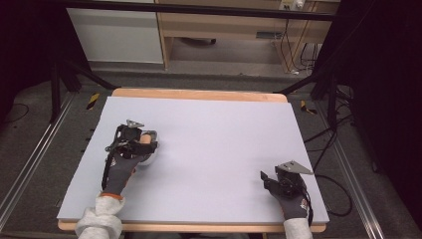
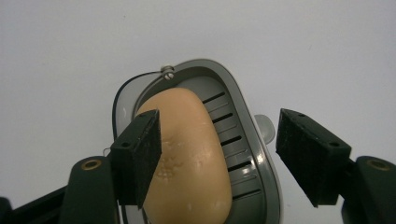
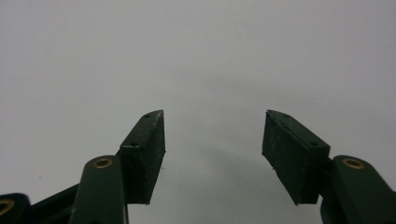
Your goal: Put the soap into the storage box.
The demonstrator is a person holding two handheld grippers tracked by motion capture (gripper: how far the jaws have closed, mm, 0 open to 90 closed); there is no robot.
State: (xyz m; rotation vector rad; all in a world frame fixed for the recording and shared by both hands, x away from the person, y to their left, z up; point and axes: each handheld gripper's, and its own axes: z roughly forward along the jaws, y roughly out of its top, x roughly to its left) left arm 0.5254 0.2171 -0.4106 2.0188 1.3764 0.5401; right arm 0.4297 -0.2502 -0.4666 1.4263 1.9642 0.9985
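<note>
Where the high view looked down on the pale tabletop (image 1: pixel 209 139), the left tongs (image 1: pixel 144 142) hung over a small whitish dish (image 1: pixel 149 158) left of the middle, while the right tongs (image 1: pixel 266 178) rested near the front right corner, well apart from it. The left gripper view gave what that one blurred: a tan, rounded bar of soap (image 2: pixel 191 158) lying in a grey slotted soap dish (image 2: pixel 243 140), with the left tongs (image 2: pixel 219 158) spread wide, one pad against the soap's side and the other clear of it. In the right gripper view the right tongs (image 3: pixel 212 156) stood wide over bare tabletop, holding nothing.
</note>
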